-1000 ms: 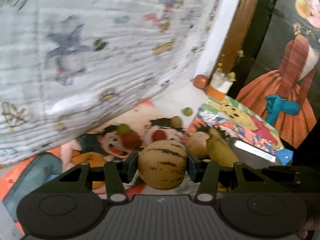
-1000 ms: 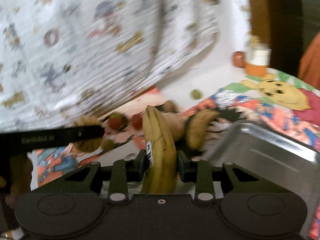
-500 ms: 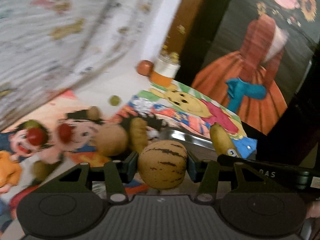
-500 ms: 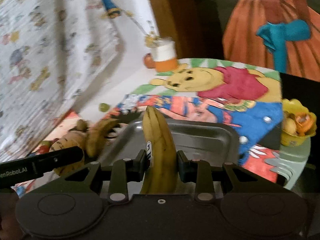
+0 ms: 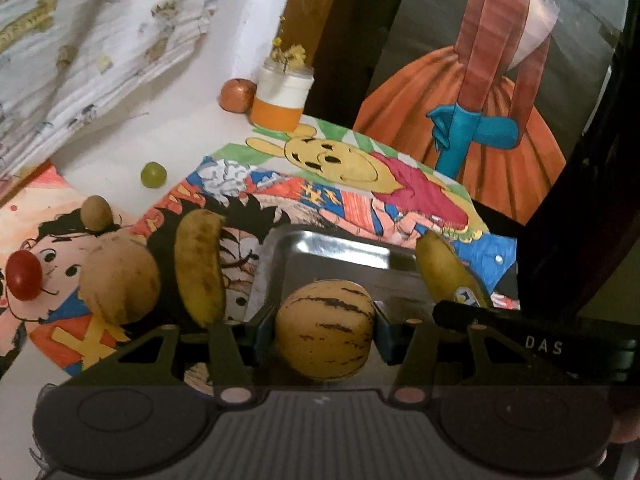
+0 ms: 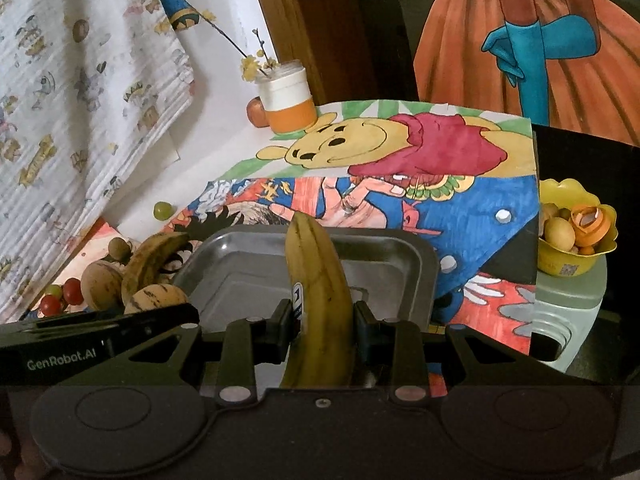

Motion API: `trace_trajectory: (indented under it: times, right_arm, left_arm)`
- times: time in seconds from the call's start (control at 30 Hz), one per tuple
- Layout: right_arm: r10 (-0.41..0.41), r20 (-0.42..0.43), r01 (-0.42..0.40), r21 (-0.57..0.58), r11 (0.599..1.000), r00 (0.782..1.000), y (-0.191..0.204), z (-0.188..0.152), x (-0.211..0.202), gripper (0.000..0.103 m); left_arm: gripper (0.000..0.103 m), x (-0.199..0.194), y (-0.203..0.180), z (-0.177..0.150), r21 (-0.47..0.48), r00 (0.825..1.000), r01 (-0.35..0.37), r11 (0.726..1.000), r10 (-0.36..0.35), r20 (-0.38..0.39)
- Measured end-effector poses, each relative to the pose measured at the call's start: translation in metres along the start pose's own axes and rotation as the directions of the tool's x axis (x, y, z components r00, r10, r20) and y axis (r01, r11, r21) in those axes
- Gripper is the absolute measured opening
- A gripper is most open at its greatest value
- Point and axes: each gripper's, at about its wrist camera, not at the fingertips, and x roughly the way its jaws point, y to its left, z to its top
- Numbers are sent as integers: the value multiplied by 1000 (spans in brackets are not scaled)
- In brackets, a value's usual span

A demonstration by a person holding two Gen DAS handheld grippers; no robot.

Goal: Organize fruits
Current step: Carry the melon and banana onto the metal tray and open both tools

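My left gripper is shut on a round yellow melon with dark stripes, held just above the near edge of a metal tray. In the right wrist view my right gripper is shut on a yellow banana with a sticker, over the same tray. That banana and the right gripper's finger also show at the right of the left wrist view. The left gripper's finger and its striped melon appear at the tray's left in the right wrist view.
Left of the tray lie a second banana, a tan round fruit, a small brown fruit, a cherry tomato and a green grape. An orange-and-white jar stands at the back. A yellow bowl of fruit sits at the right.
Both grippers have swung to the right with their fruit, from over the loose fruit to over the metal tray. The hanging cloth has slid out to the left of both views.
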Motion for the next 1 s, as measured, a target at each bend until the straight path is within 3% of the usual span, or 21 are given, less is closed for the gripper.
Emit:
trace_trajectory:
  times: [0.43,0.6,0.67,0.8,1.0]
  right_arm:
    - [10,20,-10,-28,1000,1000,5,-2,-4,38]
    - [7,49,-4,-51,999,999,9,-3,-14,39]
    - [2,61,1,-53,999,998,10,-4,-21,43]
    - [-4,90,10,-69,998,996,15,-7,-35,54]
    - [-2,146,16,-98,995,989,31,-14,-63,86]
  left_arm:
    - [56,4,-1,-3,2,1000,2,1000,-2,9]
    - [65,-2,0,-2,-10,999,16,1000,-15,28]
    - [72,-8,0,-1,-27,999,14,1000,-13,42]
    - [75,-23,7,1,-74,997,11,997,-5,74]
    - [92,-52,13,2,-106,991,-21,994,34,128]
